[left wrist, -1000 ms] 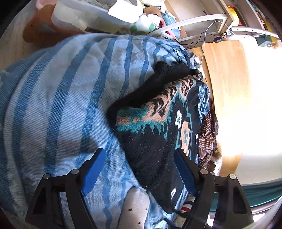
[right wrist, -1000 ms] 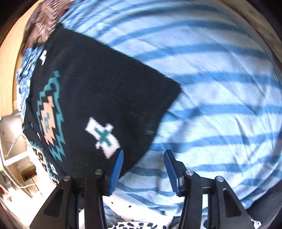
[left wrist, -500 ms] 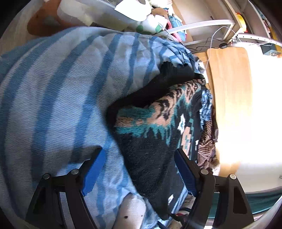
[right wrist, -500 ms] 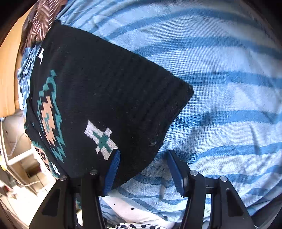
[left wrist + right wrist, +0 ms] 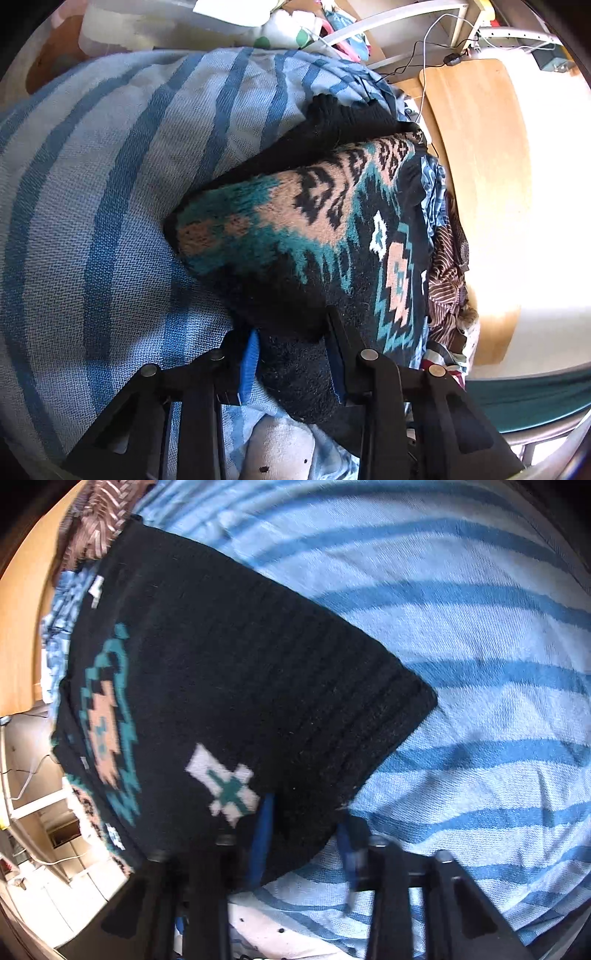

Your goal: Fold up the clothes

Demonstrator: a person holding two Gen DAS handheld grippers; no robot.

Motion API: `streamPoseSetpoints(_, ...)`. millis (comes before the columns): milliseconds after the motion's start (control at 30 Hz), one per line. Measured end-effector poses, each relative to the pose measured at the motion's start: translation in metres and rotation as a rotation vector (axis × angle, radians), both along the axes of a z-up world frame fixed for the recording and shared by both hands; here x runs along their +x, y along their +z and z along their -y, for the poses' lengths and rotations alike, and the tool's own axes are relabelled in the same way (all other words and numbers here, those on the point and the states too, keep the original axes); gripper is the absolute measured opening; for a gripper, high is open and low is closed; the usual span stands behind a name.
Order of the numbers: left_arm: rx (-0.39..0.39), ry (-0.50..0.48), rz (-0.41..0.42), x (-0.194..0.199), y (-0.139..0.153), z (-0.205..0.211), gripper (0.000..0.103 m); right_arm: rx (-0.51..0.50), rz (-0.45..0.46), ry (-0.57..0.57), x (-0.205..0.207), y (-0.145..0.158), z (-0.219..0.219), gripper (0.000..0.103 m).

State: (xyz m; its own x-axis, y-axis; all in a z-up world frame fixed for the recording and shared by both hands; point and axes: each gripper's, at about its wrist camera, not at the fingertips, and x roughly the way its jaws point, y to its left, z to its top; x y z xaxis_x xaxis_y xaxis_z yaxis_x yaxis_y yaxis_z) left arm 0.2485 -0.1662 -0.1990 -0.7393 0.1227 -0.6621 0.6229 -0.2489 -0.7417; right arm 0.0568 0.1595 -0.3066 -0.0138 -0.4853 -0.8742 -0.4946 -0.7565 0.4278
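I have a black sweater with teal and pink shapes lying on a blue striped cloth. My left gripper has just been closing, and now its jaws are narrow and pinch a fat fold at the near edge of the sweater. My right gripper has just been closing too, and its jaws hold the near black edge, close to the ribbed corner. So both hands have the same near side of the sweater, and the rest of it runs away from me, long and flat, toward the far side. I think the next move is to lift this edge and carry it forward over the rest, so the sweater folds in half. In the left view the striped cloth is open and bare to the left of the sweater, so there is room there. To its right it is tight: a brown patterned garment lies right beside it, and past that is the wooden tabletop edge. I should keep both hands level so the fold stays straight.
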Motion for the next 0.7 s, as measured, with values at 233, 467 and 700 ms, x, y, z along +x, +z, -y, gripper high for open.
streamPoseSetpoints(233, -0.102, -0.047, -0.059, -0.018, 0.037, 0.000, 0.024, -0.048, -0.056, -0.002, -0.021, 0.018, 0.005, 0.021)
streamPoseSetpoints(467, -0.103, -0.080, -0.078, -0.067, 0.054, 0.027, 0.023, -0.096, -0.123, -0.028, -0.049, 0.045, -0.005, 0.021)
streamPoseSetpoints(700, -0.111, -0.112, -0.057, -0.130, 0.057, 0.053, 0.023, -0.100, -0.177, -0.052, -0.096, 0.057, -0.011, 0.021)
